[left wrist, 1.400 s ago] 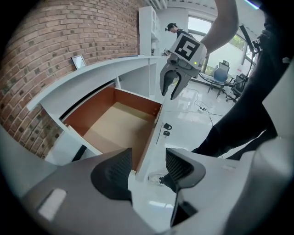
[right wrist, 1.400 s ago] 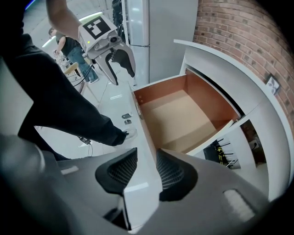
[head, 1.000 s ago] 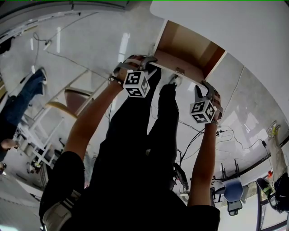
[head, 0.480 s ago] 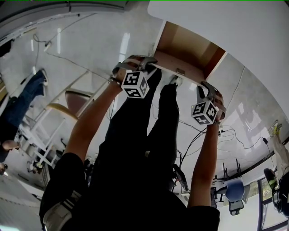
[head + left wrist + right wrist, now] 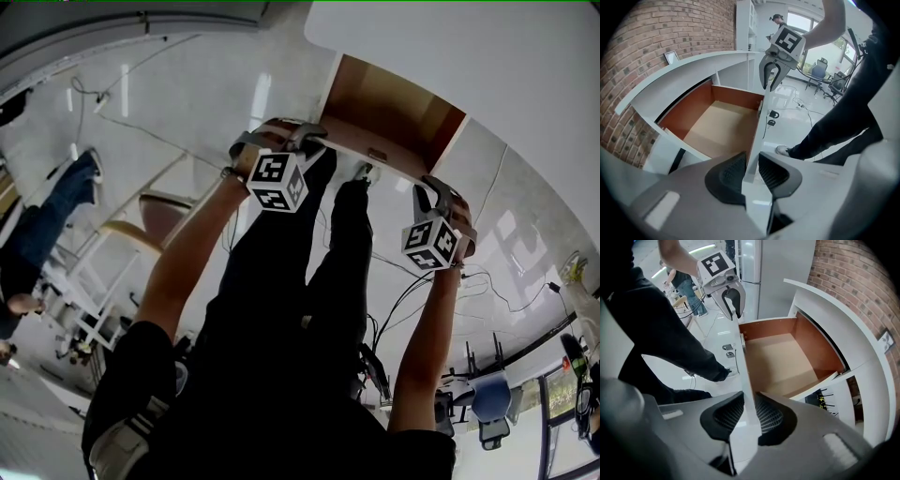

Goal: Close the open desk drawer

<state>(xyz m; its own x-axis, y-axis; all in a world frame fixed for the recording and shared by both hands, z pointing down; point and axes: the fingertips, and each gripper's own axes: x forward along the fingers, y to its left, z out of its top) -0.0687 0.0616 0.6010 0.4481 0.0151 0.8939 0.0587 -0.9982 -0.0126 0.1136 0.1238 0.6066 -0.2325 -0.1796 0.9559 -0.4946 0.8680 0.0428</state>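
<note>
Both sets of jaws have just been closing, and they end up on the drawer front (image 5: 361, 141). The left hand-held gripper (image 5: 305, 134) pinches its top edge near the left end, and the right hand-held gripper (image 5: 433, 190) does the same near the right end. In both gripper views the pads sit on either side of the white panel, so I'd call it a narrow grip on the panel with both hands.

The drawer (image 5: 394, 103) itself sits just as far out of the bench (image 5: 450, 47) as a second ago, wide open with nothing in it. My read is that the grab is done and the push hasn't started. With a hold at each end it should slide in straight rather than skew.

On the views: the head view gives you how the two hands are spaced along the front, but the pads don't show there at all. The left gripper view shows the actual pinch, plus the drawer's tan bottom and the brick wall (image 5: 656, 37) behind the bench, which the head view misses. The right gripper view has the same pinch from the other end, and also the dark slot under the bench top where the drawer has to go.
</note>
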